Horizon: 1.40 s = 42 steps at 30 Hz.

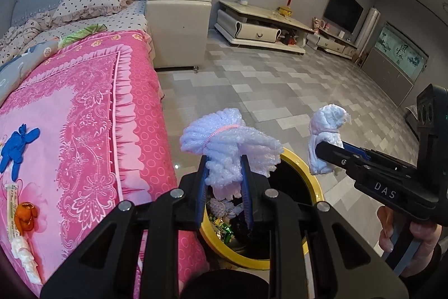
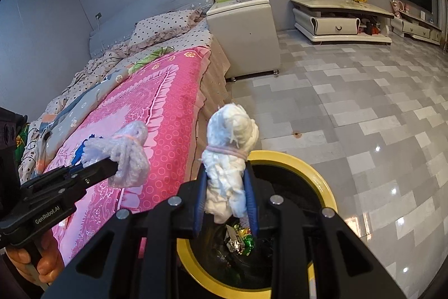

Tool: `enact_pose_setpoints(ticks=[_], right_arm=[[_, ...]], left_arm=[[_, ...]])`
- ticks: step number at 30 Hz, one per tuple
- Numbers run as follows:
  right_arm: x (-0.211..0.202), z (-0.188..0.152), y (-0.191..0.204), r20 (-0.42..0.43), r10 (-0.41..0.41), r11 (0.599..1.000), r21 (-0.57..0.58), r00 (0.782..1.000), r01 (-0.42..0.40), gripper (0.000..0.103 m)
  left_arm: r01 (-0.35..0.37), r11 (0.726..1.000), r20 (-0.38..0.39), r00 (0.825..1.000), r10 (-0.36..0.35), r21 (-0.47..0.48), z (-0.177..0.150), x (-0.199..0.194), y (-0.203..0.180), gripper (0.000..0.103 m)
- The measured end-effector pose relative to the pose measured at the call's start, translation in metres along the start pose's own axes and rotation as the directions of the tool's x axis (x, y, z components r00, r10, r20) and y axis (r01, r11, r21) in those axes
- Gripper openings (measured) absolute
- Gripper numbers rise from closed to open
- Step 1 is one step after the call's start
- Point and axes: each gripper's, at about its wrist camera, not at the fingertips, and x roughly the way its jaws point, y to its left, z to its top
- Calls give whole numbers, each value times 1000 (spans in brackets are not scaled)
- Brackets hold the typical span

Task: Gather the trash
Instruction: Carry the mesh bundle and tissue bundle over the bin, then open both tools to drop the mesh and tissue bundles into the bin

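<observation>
You are midway through the job. Your left tongs (image 1: 224, 173) are clamped on a bundle of white foam wrap (image 1: 232, 136) tied with a pink band, and in the left wrist view it hangs right over the near rim of the yellow-rimmed bin (image 1: 303, 173). Your right tongs (image 2: 225, 187) are pinched tight on a wad of white tissue (image 2: 231, 147), also banded, and the right wrist view puts it above the bin (image 2: 294, 159) opening as well. Neither piece has been let go yet, so both are still to be dropped.

The bin already holds trash: shiny green and silver wrappers (image 2: 240, 241) lie at the bottom on its black liner, so some collecting looks done.

More is left on the bed (image 1: 98, 102). On the pink cover you can see a blue glove (image 1: 18, 143), an orange crumpled scrap (image 1: 25, 216), a long printed packet (image 1: 12, 203) beside it, and a white crumpled piece (image 1: 23, 257) near the edge. All four lie well apart from the bin, on the far side from your right hand (image 1: 411, 237).

By my reckoning, you release both bundles here, then go back to the bed for at least four more items. Whether anything else lies on the floor behind you, these views do not show
</observation>
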Motion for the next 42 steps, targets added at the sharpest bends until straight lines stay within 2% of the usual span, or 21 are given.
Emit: enact_pose_setpoints(ticks=[10, 17, 21, 23, 24, 28, 31, 35, 42], right_arm=[[26, -13, -32, -60, -18, 998, 60, 998, 22, 24], [24, -14, -41, -54, -23, 996, 82, 998, 27, 24], [22, -14, -41, -53, -33, 995, 93, 998, 38, 32], [22, -16, -43, -57, -41, 994, 98, 998, 46, 38], [23, -17, -44, -59, -43, 993, 104, 997, 49, 45], [22, -20, -48, -66, -58, 991, 116, 996, 66, 47], [20, -22, -49, -69, -58, 990, 125, 996, 66, 48], [20, -21, -41, -70, -33, 993, 109, 997, 41, 48], [20, -15, -1, -73, 22, 999, 51, 997, -18, 53]], left_arm=[[23, 1000, -79, 997, -21, 14, -10, 45, -12, 21], [40, 999, -86, 996, -37, 25, -10, 52, -15, 23], [38, 999, -80, 996, -36, 21, -11, 50, -12, 33], [38, 999, -79, 996, -37, 10, -12, 48, -9, 38], [36, 999, -78, 996, -35, 9, -12, 47, -8, 41], [24, 1000, -75, 997, -23, 12, -14, 44, -3, 54], [2, 1000, -65, 998, -2, 1, -15, 38, 8, 62], [-41, 999, -57, 998, 40, -17, -15, 27, 32, 64], [-143, 988, -45, 989, 140, -60, -21, -1, 93, 64]])
